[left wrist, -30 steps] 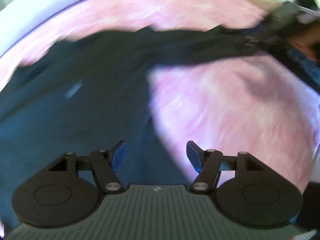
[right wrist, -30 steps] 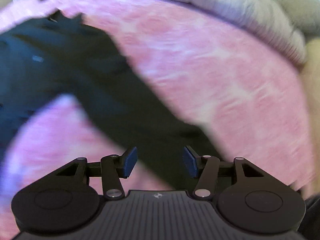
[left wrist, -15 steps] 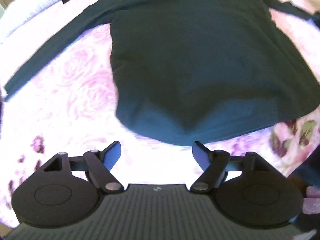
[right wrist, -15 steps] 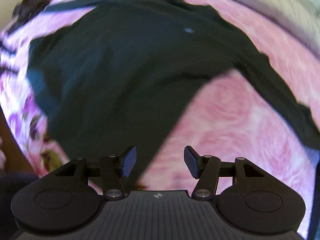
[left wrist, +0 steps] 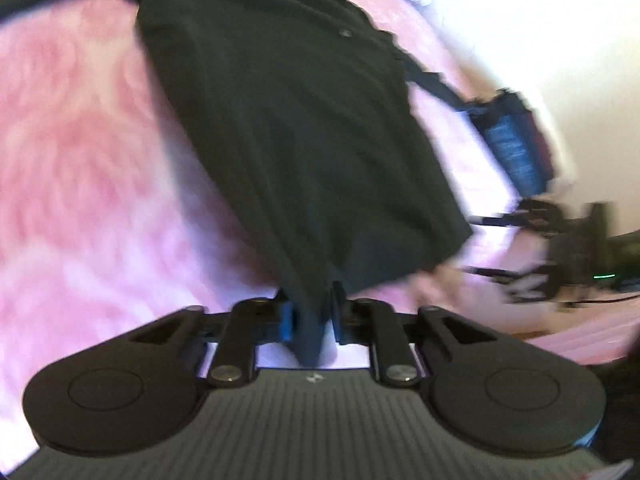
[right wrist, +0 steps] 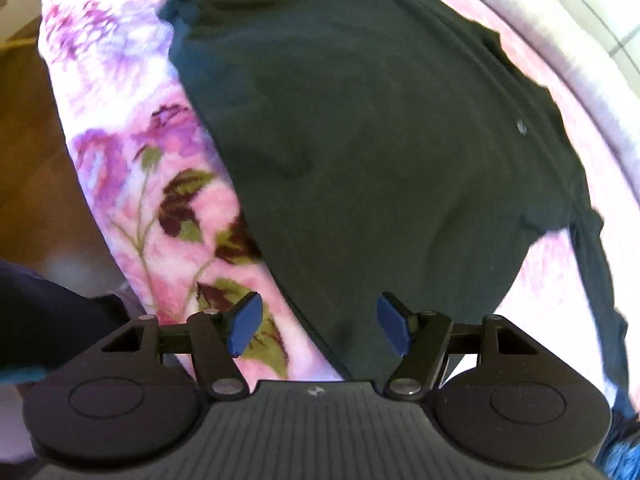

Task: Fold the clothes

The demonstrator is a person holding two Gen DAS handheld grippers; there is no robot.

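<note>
On blanket (right wrist: 132, 200): dark shirt (right wrist: 380, 152) spread flat.
Left gripper (left wrist: 311, 318) angled down, closing, pinching shirt hem; right gripper (right wrist: 320, 326) steep, opening over hem, nothing gripped.

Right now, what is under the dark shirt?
The dark long-sleeved shirt lies spread on a pink floral blanket, which shows all around it. Anything beneath the shirt's middle is covered.

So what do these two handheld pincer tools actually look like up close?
Both look alike. The left gripper and right gripper each have a ribbed dark grey body with a small pale logo, two round black discs, black linkage arms with silver pivot screws, and blue pads on the fingertips.
</note>
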